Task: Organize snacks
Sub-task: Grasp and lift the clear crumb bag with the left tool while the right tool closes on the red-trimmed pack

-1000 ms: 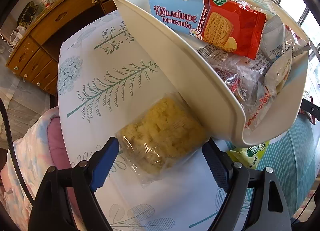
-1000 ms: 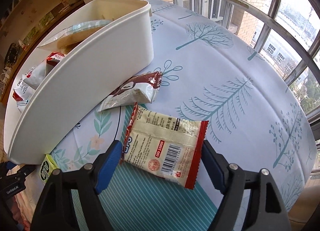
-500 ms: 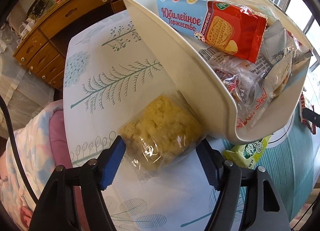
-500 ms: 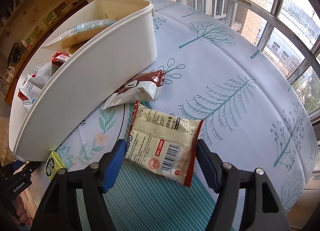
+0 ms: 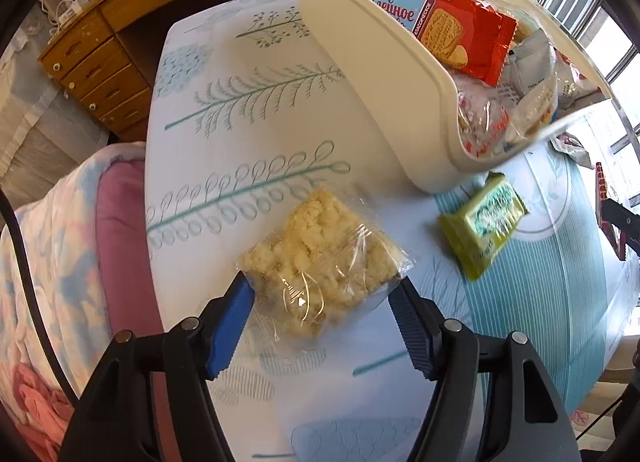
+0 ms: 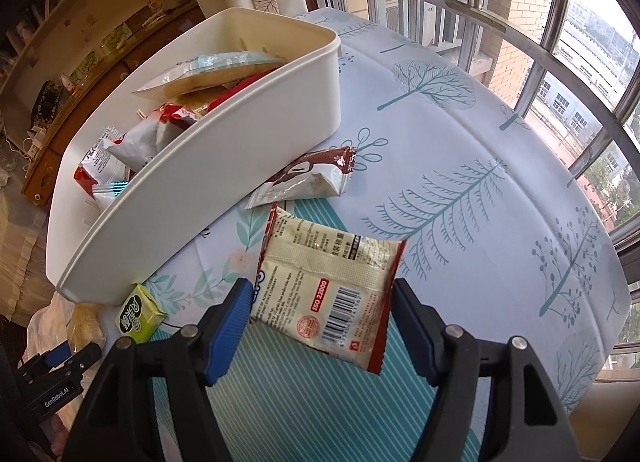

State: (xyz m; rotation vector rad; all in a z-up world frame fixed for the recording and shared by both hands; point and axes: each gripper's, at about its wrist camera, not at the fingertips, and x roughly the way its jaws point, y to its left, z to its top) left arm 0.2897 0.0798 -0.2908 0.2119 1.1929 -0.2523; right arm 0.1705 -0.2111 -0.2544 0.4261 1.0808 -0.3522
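My left gripper (image 5: 322,300) is shut on a clear bag of yellow crumbly snack (image 5: 320,262) and holds it above the tablecloth. My right gripper (image 6: 322,298) is shut on a cream and red snack packet (image 6: 328,286), barcode side up, lifted off the table. A white bin (image 5: 384,73) holds several snacks, among them a red and blue biscuit pack (image 5: 448,29); the bin also shows in the right wrist view (image 6: 224,177). A small green packet (image 5: 484,225) lies by the bin's near end, and it shows in the right wrist view (image 6: 138,314) too.
A brown and white packet (image 6: 308,177) lies against the bin's side. The tablecloth (image 6: 460,165) has tree prints and a teal striped patch. Wooden drawers (image 5: 104,61) stand beyond the table. A pink blanket (image 5: 60,262) is at the left. Window bars (image 6: 520,41) are at the right.
Both grippers have closed on their packets and lifted them. The left gripper has pulled back from the bin with the yellow bag, uncovering the green packet.
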